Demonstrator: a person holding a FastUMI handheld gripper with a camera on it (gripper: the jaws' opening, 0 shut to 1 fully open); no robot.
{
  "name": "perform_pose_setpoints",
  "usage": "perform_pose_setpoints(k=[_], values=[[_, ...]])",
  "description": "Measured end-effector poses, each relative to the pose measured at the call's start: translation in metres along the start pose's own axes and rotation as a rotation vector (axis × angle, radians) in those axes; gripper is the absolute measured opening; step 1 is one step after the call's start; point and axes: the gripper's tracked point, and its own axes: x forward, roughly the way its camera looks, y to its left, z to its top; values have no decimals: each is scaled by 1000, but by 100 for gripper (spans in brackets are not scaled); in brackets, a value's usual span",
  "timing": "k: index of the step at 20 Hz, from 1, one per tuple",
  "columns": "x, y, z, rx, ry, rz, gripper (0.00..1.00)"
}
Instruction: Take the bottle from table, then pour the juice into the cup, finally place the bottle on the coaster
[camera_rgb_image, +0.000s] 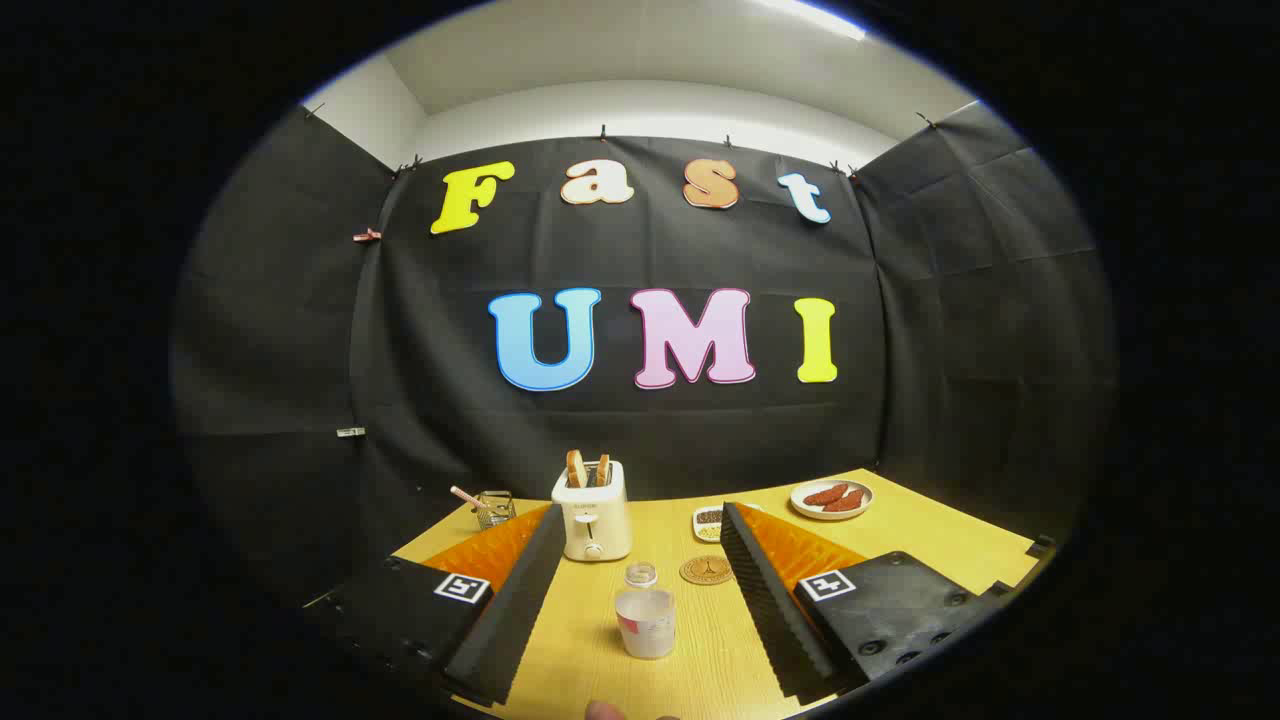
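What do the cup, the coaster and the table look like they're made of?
Cup: cloudy, translucent, probably plastic, standing between the open gripper's fingers. Coaster: tan disc with a dark pattern, maybe cork or wood. Table: yellow surface with a fine wood-grain print, likely laminate.

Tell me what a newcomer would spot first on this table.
The open claw frames a pale bottle standing between its fingers, with a small clear cup just behind it. Beyond them a white toaster holds bread, a round coaster lies beside it, and a plate of sausages sits farther back.
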Motion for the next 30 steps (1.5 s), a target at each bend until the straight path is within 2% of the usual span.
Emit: perform_pose_setpoints(k=[13,30], values=[[-6,-3,-7,26,25,21,97],[6,-18,-68,-8,89,24,97]])
